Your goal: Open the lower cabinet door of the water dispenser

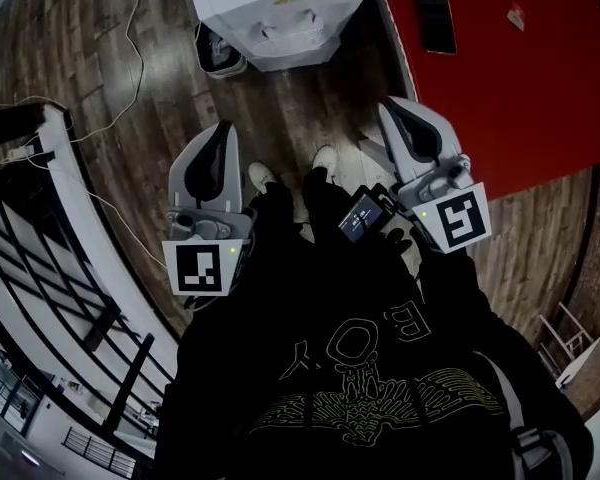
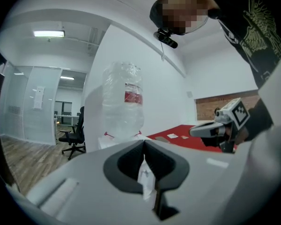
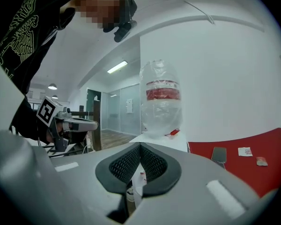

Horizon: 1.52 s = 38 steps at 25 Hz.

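The white water dispenser stands ahead on the wood floor, a clear bottle with a red label on top, which also shows in the right gripper view. Its lower cabinet door is hidden in every view. My left gripper is held over the floor short of the dispenser, to its left. My right gripper is held short of it on the right. Both point at the dispenser and touch nothing. The left gripper's jaws are shut and empty, and so are the right gripper's.
A red table with a dark phone and small papers stands right of the dispenser. A small bin sits at the dispenser's left foot. A cable trails over the floor, and a railing runs along the left. An office chair stands far off.
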Motion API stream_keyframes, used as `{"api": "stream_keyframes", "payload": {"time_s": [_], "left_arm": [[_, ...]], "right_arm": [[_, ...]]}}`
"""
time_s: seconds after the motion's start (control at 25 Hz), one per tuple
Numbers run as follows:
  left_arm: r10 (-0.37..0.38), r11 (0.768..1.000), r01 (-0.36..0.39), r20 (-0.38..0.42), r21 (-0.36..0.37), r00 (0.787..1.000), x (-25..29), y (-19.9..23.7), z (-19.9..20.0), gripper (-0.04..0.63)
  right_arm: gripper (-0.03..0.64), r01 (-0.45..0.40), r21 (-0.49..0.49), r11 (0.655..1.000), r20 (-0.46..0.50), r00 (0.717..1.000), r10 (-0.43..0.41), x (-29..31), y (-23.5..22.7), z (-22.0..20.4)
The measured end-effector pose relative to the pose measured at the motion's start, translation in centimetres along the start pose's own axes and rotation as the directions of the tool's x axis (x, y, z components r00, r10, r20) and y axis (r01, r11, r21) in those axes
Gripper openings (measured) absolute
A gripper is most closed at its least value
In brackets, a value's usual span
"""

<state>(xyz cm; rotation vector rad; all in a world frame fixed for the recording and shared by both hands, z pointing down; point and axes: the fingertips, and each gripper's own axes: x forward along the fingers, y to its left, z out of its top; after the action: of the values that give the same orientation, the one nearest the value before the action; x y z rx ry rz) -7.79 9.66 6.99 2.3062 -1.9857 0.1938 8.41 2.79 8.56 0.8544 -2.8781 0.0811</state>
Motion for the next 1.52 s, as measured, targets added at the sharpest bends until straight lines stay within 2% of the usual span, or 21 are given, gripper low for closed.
{"api": "stream_keyframes", "payload": {"time_s": [0.16,0.28,0.44,0.56,0.68,0.84,0.96,1.16,1.32,1.52], "left_arm": [[-0.024,1.000,0.024,-0.007,0.016,1.000,-0.1,-0.1,0.3,0.006],[-0.044,0.999,0.044,0.010,0.002,0.999,0.1,0.5,0.6,0.006],[-0.119,0.992,0.122,0.066,-0.033,0.991,-0.3,0.6,1.4,0.008],[-0.169,0.985,0.171,0.057,-0.035,0.984,-0.3,1.0,1.1,0.008],[-0.184,0.982,0.185,0.044,-0.028,0.982,-0.7,2.0,0.8,0.006],[-0.139,0.989,0.141,0.034,-0.038,0.990,-1.2,4.7,-0.2,0.006],[-0.086,0.996,0.086,-0.005,-0.007,0.996,-1.1,6.8,-1.3,0.006],[0.021,1.000,-0.021,0.032,0.016,0.999,0.4,8.9,-0.7,0.006],[0.033,0.999,-0.034,0.034,0.032,0.999,1.8,8.3,-0.4,0.006],[0.018,1.000,-0.018,0.019,0.013,1.000,2.9,6.8,-0.9,0.006]], "right_arm": [[-0.002,0.005,0.002,1.000,-0.006,1.000,-0.005,0.0,-0.2,0.3],[-0.002,0.016,-0.001,1.000,0.003,1.000,-0.016,0.3,0.1,1.2],[-0.002,0.047,-0.001,0.999,-0.003,0.999,-0.047,0.3,0.8,1.9],[-0.002,0.061,-0.004,0.998,-0.015,0.998,-0.061,0.8,1.5,2.0],[-0.002,0.080,0.002,0.997,-0.031,0.996,-0.080,1.5,2.5,2.1],[-0.002,0.130,-0.019,0.991,-0.036,0.991,-0.130,2.7,3.2,2.4],[-0.002,0.162,-0.044,0.986,-0.034,0.986,-0.164,3.4,4.1,2.7],[-0.002,0.181,-0.021,0.983,-0.046,0.982,-0.182,4.1,4.8,2.4],[-0.002,0.195,-0.014,0.981,-0.049,0.979,-0.196,4.1,3.9,2.0],[-0.002,0.209,-0.027,0.977,-0.052,0.976,-0.211,3.7,2.7,1.2]]}}
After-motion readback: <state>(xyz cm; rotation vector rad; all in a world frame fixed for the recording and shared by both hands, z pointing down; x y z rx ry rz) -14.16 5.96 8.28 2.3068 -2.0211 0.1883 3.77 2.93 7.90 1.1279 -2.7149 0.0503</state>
